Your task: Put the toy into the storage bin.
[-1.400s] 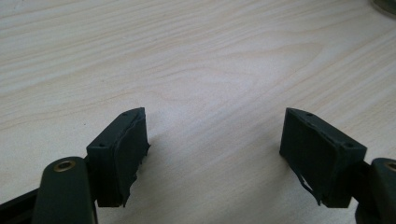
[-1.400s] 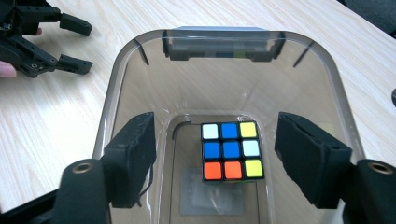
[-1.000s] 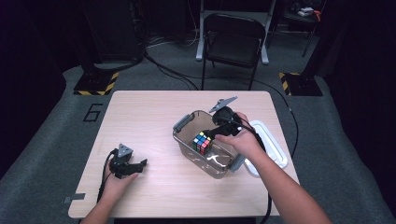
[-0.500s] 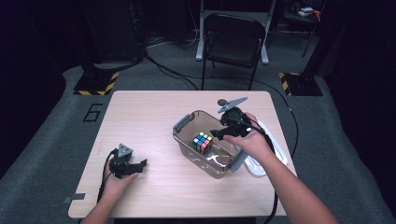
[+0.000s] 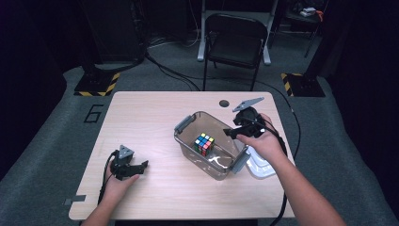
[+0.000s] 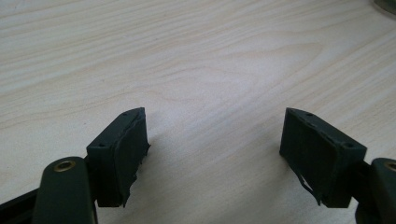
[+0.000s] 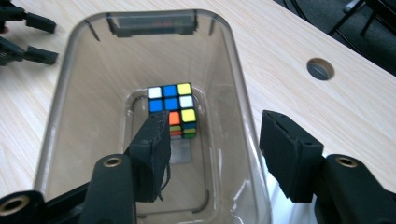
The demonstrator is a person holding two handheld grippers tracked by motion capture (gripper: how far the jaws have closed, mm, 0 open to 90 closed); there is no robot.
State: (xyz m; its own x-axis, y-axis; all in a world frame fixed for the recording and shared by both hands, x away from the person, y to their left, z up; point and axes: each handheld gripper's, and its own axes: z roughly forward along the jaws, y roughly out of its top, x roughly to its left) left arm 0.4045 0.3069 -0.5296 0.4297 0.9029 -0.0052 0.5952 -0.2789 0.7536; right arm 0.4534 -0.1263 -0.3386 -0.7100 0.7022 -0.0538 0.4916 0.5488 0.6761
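Wooden table [image 5: 150, 113] bears a clear bin [image 5: 188, 123] holding a cube [image 5: 204, 143]; both claws gape empty.

The table [image 5: 155, 117] is showing pale, matt wood grain; the box [image 7: 60, 93] is looking like clear, glossy plastic; the cube [image 7: 173, 109] is wearing shiny coloured squares; the right gripper [image 7: 215, 154] pads are looking matt, rough black
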